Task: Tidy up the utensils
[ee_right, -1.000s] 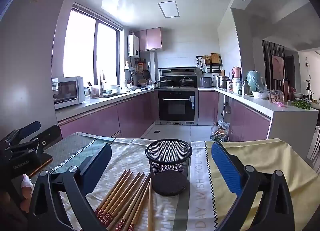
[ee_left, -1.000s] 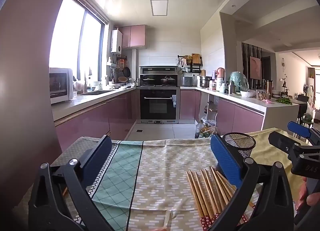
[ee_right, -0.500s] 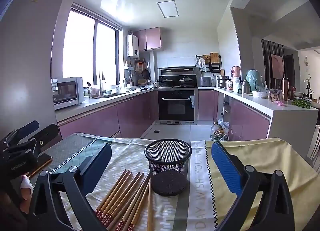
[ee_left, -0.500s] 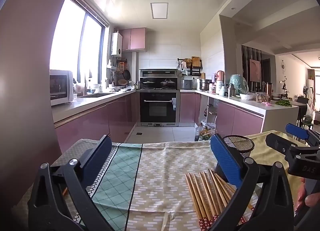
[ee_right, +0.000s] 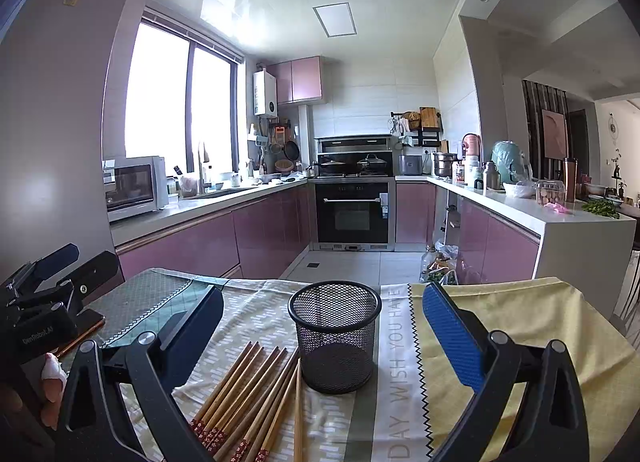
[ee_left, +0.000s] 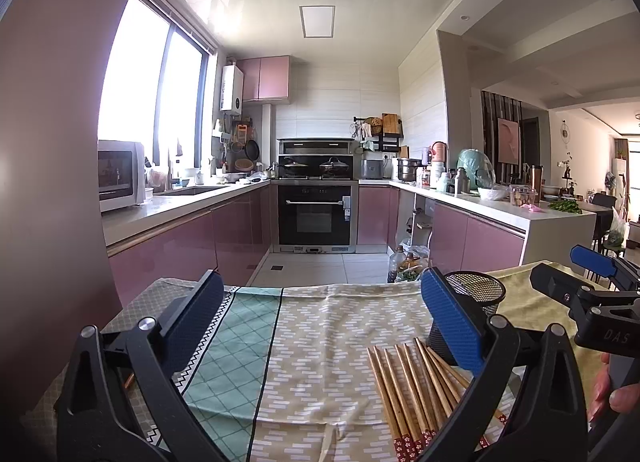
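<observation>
We are holding the left tool (ee_left: 320,326) and the right tool (ee_right: 322,326) above the cloth-covered tabletop (ee_right: 520,326), both with fingers spread wide and gripping nothing. The chopsticks (ee_right: 248,394) are lying fanned on the cloth, just beside the upright black mesh holder (ee_right: 335,336), which is sitting empty.
</observation>
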### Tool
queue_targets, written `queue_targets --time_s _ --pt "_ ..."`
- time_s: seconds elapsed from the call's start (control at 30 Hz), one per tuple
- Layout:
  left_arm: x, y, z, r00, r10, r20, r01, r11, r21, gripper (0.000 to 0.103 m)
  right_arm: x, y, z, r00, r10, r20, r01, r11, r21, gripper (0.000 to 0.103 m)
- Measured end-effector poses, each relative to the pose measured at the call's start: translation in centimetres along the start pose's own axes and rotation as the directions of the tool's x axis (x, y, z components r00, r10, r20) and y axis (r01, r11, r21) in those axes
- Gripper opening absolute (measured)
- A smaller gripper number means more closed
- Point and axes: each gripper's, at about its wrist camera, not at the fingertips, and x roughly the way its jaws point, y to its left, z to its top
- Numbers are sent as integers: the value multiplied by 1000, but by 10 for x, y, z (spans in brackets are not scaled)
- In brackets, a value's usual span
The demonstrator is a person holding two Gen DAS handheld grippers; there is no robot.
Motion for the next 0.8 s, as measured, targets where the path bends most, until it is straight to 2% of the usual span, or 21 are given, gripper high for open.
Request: queue_targets --time_s 0.8 --pt "-1 0 4 1000 2 3 -1 1000 -3 97 0 0 0 1000 7 -1 -7 1000 6 96"
